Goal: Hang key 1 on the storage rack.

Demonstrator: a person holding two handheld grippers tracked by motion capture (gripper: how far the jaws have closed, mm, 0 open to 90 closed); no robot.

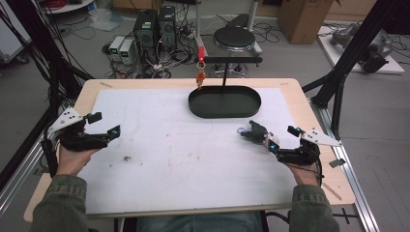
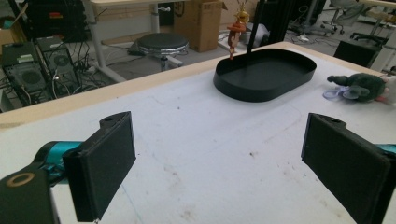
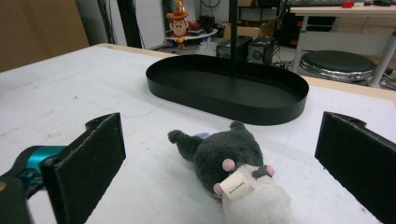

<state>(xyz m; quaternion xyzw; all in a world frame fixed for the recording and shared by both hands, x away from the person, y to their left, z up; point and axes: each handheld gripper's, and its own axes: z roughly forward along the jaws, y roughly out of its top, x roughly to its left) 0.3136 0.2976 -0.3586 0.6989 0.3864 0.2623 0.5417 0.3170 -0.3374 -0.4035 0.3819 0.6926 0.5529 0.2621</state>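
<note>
Between the spread jaws of the right claw [image 3: 219, 163] lay the plush toy [image 3: 231, 165]; closing squarely on its body looked wisest, left claw [image 2: 212, 163] idling, also spread.

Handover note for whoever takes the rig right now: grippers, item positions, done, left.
Left gripper: open, holding nothing, over the table's left side.
Right gripper: open, jaws either side of the plush toy, not closed on it.
Plush toy lies on the white mat, apart from the black oval tray, which holds nothing.
A small cowboy figure hangs from the tray's stand.
Done: approach. Left: probably grasp and move the toy.
</note>
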